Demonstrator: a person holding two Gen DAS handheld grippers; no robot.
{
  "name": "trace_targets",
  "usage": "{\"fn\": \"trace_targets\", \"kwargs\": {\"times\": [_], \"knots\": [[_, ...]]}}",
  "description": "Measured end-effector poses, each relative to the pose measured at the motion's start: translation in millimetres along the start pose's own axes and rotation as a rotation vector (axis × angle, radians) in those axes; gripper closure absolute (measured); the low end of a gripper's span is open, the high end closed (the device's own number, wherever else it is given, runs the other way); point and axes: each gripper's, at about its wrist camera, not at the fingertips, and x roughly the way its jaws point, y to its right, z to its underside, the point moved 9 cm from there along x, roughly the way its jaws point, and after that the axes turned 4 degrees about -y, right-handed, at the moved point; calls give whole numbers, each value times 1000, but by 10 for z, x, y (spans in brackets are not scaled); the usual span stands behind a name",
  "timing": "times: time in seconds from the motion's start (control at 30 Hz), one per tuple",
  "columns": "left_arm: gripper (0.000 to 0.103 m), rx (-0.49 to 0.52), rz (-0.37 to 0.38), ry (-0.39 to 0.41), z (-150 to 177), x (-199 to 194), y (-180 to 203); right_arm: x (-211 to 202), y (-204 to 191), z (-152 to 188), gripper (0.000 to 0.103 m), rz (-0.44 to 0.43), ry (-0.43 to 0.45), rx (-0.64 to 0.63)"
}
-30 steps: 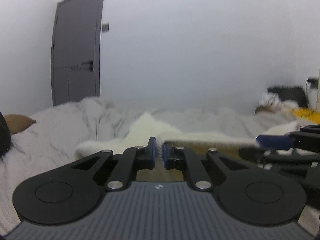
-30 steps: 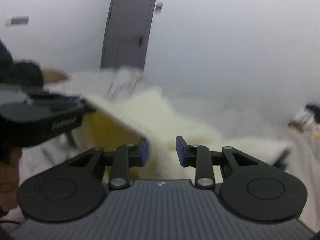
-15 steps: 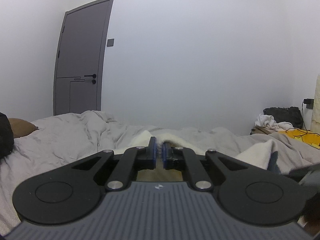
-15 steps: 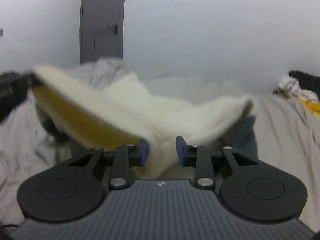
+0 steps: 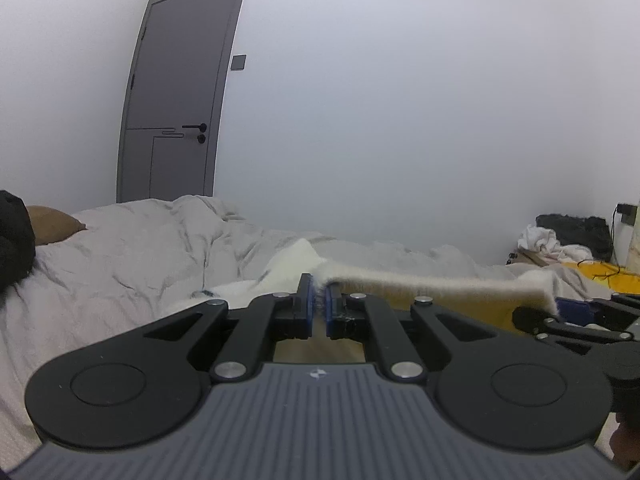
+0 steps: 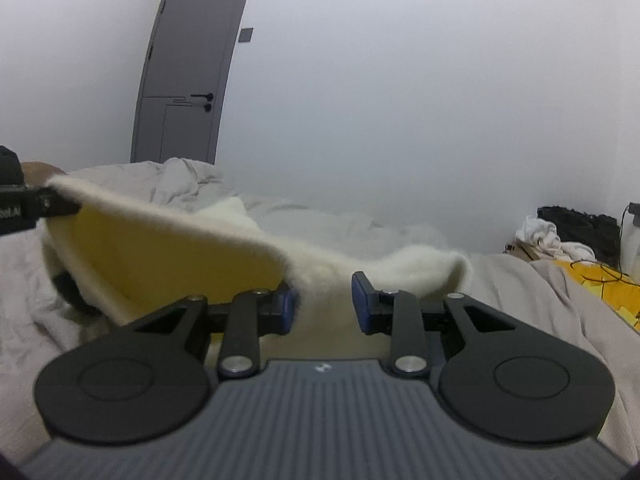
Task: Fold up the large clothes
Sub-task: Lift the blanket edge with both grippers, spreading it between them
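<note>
Cream fleece garment (image 6: 332, 276), thick and fuzzy on its outer face with a smooth yellow lining (image 6: 160, 256) inside, is held up just above a bed between the two tools, its hem stretched into a shallow sagging band. In the left wrist view that same edge (image 5: 420, 282) runs as a woolly strip from the left gripper (image 5: 319, 308) across to the right gripper (image 5: 576, 310) at the frame's right side. The left gripper's blue pads are pinched tight on a tuft of the pile, with almost no gap between them. The right gripper (image 6: 324, 306) stands at a middling width, and the bunched fleece fills the space between its blue pads; its left pad presses the fabric, while contact on the other pad cannot be made out. The rest of the garment droops onto the crumpled pale grey duvet (image 5: 132, 264), which covers the bed in soft ridges.

A brown pillow (image 5: 52, 226) lies at the left end of the bed beside a dark shape. Behind stands a grey door (image 5: 180, 92) with a black handle in a plain white wall, a small grey switch plate (image 5: 239, 62) beside it. At the far right sit white crumpled cloth (image 6: 548, 238), a black fuzzy bundle (image 6: 580, 224) and yellow fabric (image 6: 600, 280).
</note>
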Motion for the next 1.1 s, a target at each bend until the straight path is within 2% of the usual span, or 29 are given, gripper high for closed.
{"fn": "trace_targets", "kwargs": {"times": [0.1,0.2,0.27,0.4,0.43,0.5,0.53,0.57,0.73,0.9,1.0,1.1], "knots": [[96,-13,-5,-35,63,41,11,138,-29,114,71,-67,-68,16],[96,-18,-4,-85,174,94,34,258,-17,197,80,-113,-128,62],[95,26,-29,-91,239,113,77,219,-8,174,84,-114,-119,66],[94,79,-63,-90,315,150,143,35,3,59,86,-99,-46,40],[90,98,-67,-101,345,174,166,-1,-5,37,86,-95,-31,34],[76,123,-86,-125,413,225,198,-3,10,-8,86,-96,-16,39],[63,125,-95,-133,443,254,192,-15,21,-18,86,-100,-12,47],[57,122,-105,-146,477,292,174,-24,30,-26,86,-103,-9,52],[57,94,-140,-205,614,476,69,51,27,-66,86,-112,-4,77],[54,40,-197,-195,593,511,-101,98,25,-13,86,-95,-20,65],[53,-31,-182,-205,580,529,-168,202,-9,64,86,-80,-40,28],[55,-52,-185,-210,603,559,-203,335,-74,162,86,-45,-79,-31]]}}
